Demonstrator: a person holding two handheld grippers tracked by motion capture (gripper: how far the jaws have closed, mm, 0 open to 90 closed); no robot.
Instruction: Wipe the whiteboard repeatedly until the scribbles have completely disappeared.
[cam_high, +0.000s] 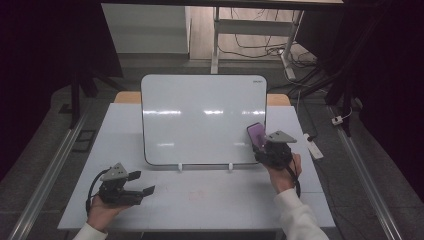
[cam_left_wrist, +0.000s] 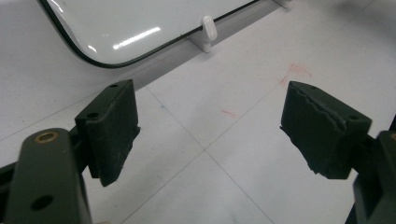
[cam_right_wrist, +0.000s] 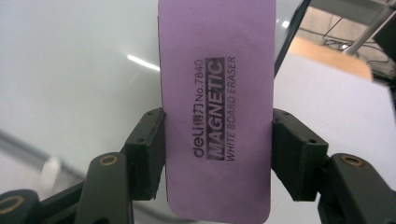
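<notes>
Right gripper view: my right gripper (cam_right_wrist: 217, 154) has its two black jaws closed against the long edges of a flat purple rectangular magnetic whiteboard eraser (cam_right_wrist: 215, 107). The pads press on both sides, so the grip is firm, with the jaws partly spread to the eraser's width. The eraser stands upright out of the jaws, printed face toward the camera, its upper end rising well past the jaw tips. Behind it lies the glossy white rectangular whiteboard with a dark rim (cam_right_wrist: 70, 70); the board's right edge runs just beside the eraser's right side.

High view: the right gripper (cam_high: 260, 142) sits at the whiteboard's (cam_high: 202, 117) lower right corner, and the purple eraser (cam_high: 256, 134) overlaps the board's right margin. From this angle I cannot say for certain whether the eraser's face touches the board surface or is held just off it. The board leans back on two small white plastic stand clips (cam_high: 180, 166) set on the pale grey table top (cam_high: 210, 197).

Left gripper view: my left gripper (cam_left_wrist: 210, 135) has its jaws wide apart with nothing between them, only bare table (cam_left_wrist: 224, 186) marked with faint red smudges. One white clip (cam_left_wrist: 208, 31) and the board's lower rounded corner (cam_left_wrist: 116, 28) lie beyond the jaw tips.

In the high view the left gripper (cam_high: 141, 183) rests low over the table's near left area, well apart from the board and the eraser.
</notes>
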